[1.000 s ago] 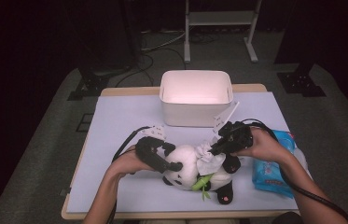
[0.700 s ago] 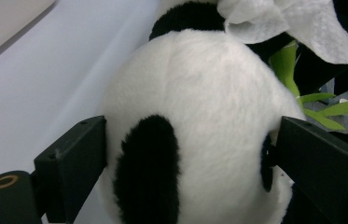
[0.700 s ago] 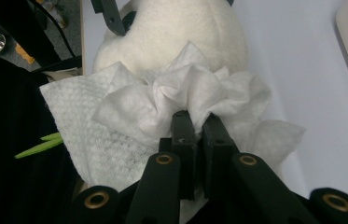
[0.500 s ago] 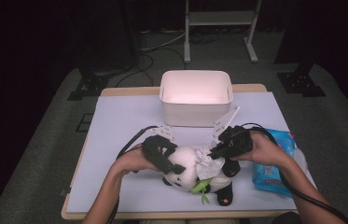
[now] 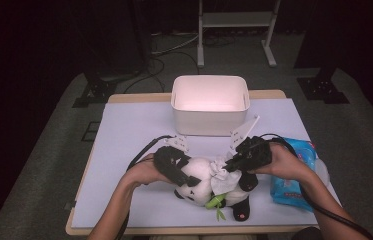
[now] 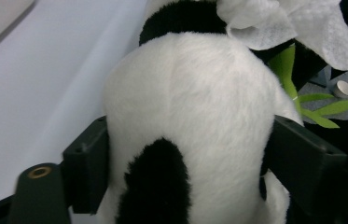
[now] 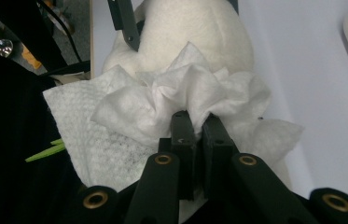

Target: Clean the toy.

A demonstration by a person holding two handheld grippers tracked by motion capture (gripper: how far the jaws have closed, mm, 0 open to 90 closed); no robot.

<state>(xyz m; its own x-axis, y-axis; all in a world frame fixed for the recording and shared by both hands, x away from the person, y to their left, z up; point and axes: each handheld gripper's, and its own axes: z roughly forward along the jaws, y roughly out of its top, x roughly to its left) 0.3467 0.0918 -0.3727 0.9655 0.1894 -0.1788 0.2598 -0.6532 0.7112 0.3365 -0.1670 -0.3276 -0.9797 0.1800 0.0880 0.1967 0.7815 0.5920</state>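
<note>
Fluffy plush panda, dimpled soft paper wipe, matt black plastic fingers, glossy plastic tub

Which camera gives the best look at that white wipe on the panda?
The right gripper view: the crumpled white wipe sits close up, pinched between the right gripper jaws against the panda toy. The high view shows it as a small white patch on the panda. The left gripper view catches one corner at the top.

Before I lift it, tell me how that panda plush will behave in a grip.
The panda plush is probably soft: its furry body bulges between the left gripper pads pressing its sides. It looks light for its bulk. Lying on the table, it seems unlikely to roll, though loose limbs may flop. The white wipe pinched in the right gripper looks limp.
</note>
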